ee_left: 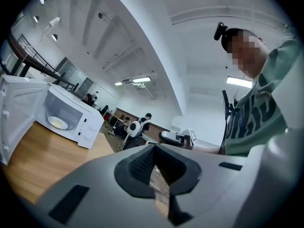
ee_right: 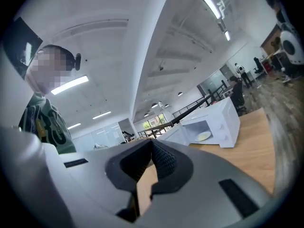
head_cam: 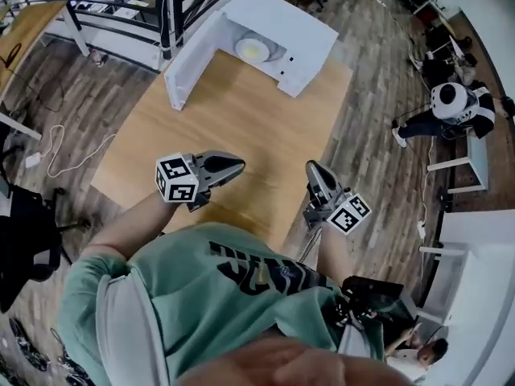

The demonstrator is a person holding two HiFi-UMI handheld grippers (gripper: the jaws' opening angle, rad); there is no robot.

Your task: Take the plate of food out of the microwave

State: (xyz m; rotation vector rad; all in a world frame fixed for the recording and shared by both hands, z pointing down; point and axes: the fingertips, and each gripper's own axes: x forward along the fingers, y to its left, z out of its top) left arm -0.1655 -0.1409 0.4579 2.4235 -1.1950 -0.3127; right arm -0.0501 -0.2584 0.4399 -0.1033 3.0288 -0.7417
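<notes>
Plate lies in microwave, far from clenched, empty left gripper and right gripper.

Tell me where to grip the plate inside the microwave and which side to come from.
Probably best to grip the plate by its front rim, nearest the opening. It lies flat inside the microwave, so only the thin edge offers a pinch. Come level through the open front: walls close every other side, and the door stands swung out at the left.
</notes>
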